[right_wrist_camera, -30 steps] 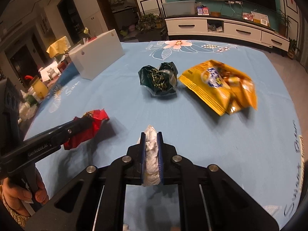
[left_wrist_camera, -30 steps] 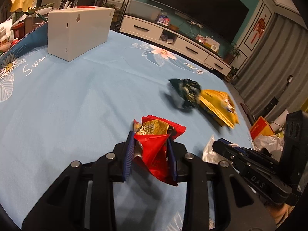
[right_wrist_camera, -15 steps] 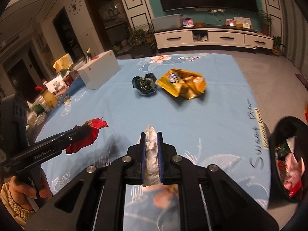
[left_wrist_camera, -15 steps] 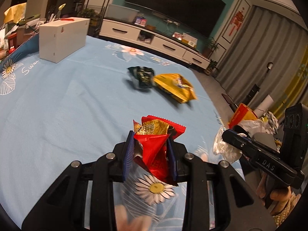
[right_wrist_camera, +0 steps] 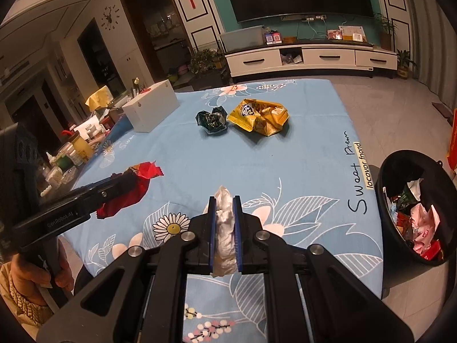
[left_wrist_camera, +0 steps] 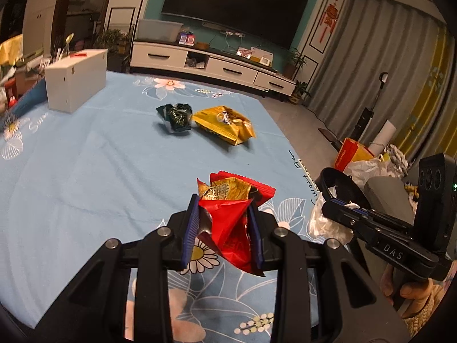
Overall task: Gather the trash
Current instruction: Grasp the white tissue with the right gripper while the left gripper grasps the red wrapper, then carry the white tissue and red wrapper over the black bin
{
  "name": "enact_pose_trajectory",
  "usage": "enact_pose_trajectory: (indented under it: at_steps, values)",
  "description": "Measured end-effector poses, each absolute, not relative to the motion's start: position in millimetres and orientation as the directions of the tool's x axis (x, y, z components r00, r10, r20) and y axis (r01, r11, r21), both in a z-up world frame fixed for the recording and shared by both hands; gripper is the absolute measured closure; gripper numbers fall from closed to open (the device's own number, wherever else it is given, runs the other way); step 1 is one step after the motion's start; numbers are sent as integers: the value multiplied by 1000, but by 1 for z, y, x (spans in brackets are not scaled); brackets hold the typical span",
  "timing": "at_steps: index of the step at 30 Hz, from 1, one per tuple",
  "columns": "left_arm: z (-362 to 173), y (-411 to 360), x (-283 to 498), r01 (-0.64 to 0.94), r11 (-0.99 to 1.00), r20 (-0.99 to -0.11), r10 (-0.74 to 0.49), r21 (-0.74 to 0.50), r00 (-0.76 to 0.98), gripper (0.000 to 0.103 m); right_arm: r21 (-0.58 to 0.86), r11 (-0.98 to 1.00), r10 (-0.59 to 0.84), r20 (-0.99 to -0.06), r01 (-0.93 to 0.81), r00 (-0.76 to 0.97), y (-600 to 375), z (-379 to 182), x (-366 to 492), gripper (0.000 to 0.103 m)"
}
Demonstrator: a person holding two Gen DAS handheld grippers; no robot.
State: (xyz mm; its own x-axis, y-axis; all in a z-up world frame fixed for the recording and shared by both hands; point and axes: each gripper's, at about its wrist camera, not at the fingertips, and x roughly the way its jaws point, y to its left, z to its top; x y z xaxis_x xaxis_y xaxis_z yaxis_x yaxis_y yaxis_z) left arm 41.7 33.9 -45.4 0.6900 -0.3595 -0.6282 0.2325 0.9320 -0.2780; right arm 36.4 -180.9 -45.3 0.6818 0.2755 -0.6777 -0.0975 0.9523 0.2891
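Observation:
My left gripper (left_wrist_camera: 224, 208) is shut on a crumpled red snack wrapper (left_wrist_camera: 231, 214) with a gold inside, held above the blue flowered tablecloth (left_wrist_camera: 85, 171). The same gripper (right_wrist_camera: 125, 177) and red wrapper (right_wrist_camera: 134, 188) show at the left of the right wrist view. My right gripper (right_wrist_camera: 224, 205) is shut on a wad of white tissue (right_wrist_camera: 224, 228); in the left wrist view that gripper (left_wrist_camera: 340, 208) and tissue (left_wrist_camera: 322, 223) hang over the table's right edge. A dark green wrapper (right_wrist_camera: 212, 121) and a yellow snack bag (right_wrist_camera: 260, 115) lie mid-table. A black trash bin (right_wrist_camera: 411, 214) stands off the right edge, holding several wrappers.
A white box (right_wrist_camera: 151, 108) stands at the table's far left. Jars and bottles (right_wrist_camera: 71, 154) crowd a lower surface beyond the left edge. Bags and a red and yellow carton (left_wrist_camera: 351, 154) sit on the floor past the bin (left_wrist_camera: 337, 183). A hand (right_wrist_camera: 57, 268) holds the left gripper's handle.
Both grippers have pulled back toward the near edge and risen, each keeping its piece of trash. The green and yellow wrappers now look farther off, and the trash bin has come into view at the right.

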Motion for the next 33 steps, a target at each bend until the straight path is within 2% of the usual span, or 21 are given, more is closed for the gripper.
enact_pose_trajectory:
  at_steps: [14,33]
  values:
    - [-27,7,26,295,933,-626,-357,-204,693,70,302,951,254,-624,-72,739,-207,-30,13,91]
    - [-28,-66,32,430,895,-656,-397,-122,641,70,338,939,168,-612,64,773,-265,-39,-15,91]
